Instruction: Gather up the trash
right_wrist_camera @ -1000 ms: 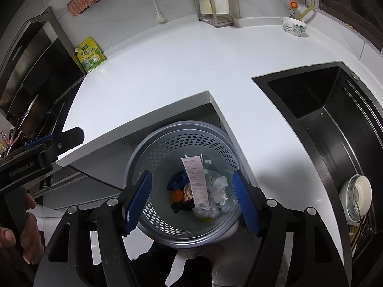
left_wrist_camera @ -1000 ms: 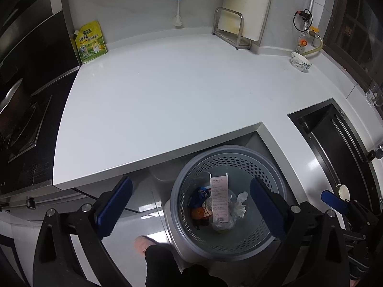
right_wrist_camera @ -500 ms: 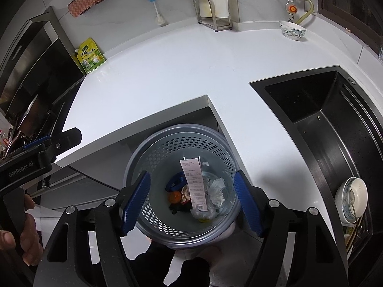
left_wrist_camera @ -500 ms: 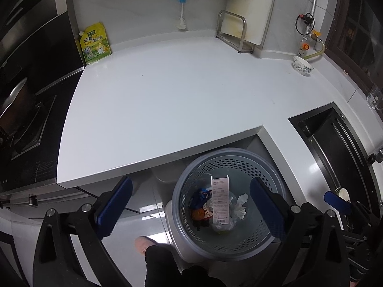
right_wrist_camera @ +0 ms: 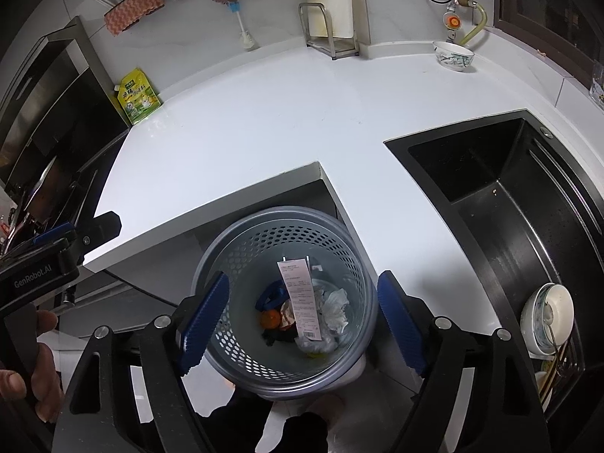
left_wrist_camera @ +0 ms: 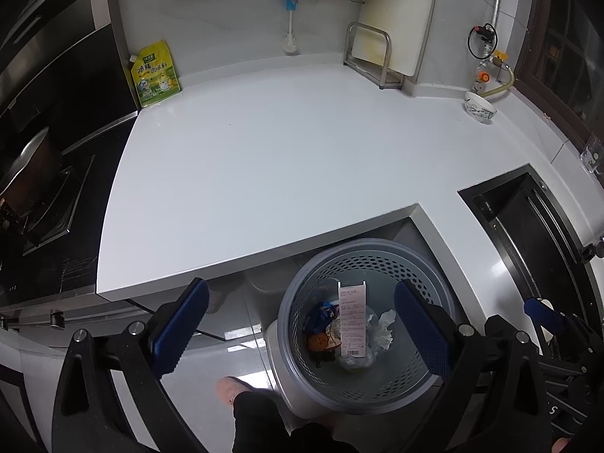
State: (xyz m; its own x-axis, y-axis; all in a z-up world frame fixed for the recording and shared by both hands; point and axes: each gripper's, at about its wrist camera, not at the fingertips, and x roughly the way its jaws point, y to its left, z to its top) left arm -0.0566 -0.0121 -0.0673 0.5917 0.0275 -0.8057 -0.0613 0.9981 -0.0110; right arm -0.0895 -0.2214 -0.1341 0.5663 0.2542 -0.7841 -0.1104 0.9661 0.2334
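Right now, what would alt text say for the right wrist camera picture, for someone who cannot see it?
An open right gripper with blue pads hangs above a grey perforated trash bin holding a long paper receipt, crumpled tissue and something orange. Beyond lies a white countertop, with a black sink to the right.

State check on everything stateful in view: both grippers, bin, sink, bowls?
Left hand-held gripper: open, empty.
Right hand-held gripper: open, empty.
Perforated trash bin: upright on floor, holds trash.
Paper receipt: in bin, atop trash.
Sink: bowl inside.
Counter bowl: upright.
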